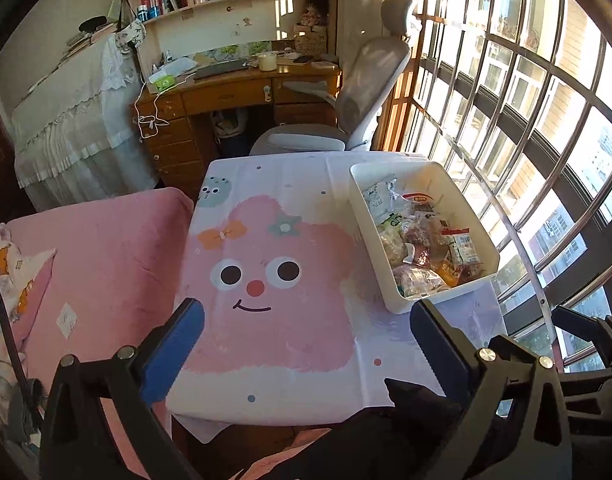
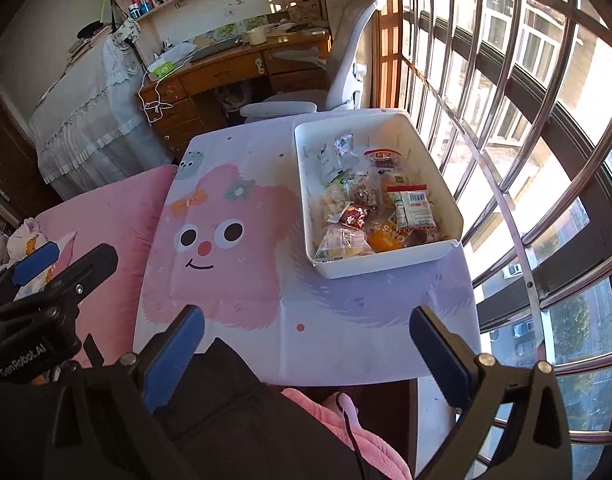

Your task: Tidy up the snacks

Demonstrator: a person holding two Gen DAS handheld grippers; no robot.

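Observation:
A white plastic bin (image 1: 359,200) (image 2: 306,200) sits on the right side of the small table and holds several wrapped snack packets (image 1: 425,240) (image 2: 369,208). My left gripper (image 1: 306,320) hovers open above the table's near edge, nothing between its blue pads. My right gripper (image 2: 306,324) is also open and empty, above the near edge with the bin beyond it. The left gripper (image 2: 46,268) shows at the left in the right wrist view. No loose snack lies on the cloth.
The table wears a tablecloth (image 1: 266,320) (image 2: 226,280) printed with a pink cartoon face. A pink bed (image 1: 106,260) lies to the left, barred windows (image 1: 525,120) to the right. A wooden desk (image 1: 234,96) and a grey office chair (image 1: 345,100) stand beyond.

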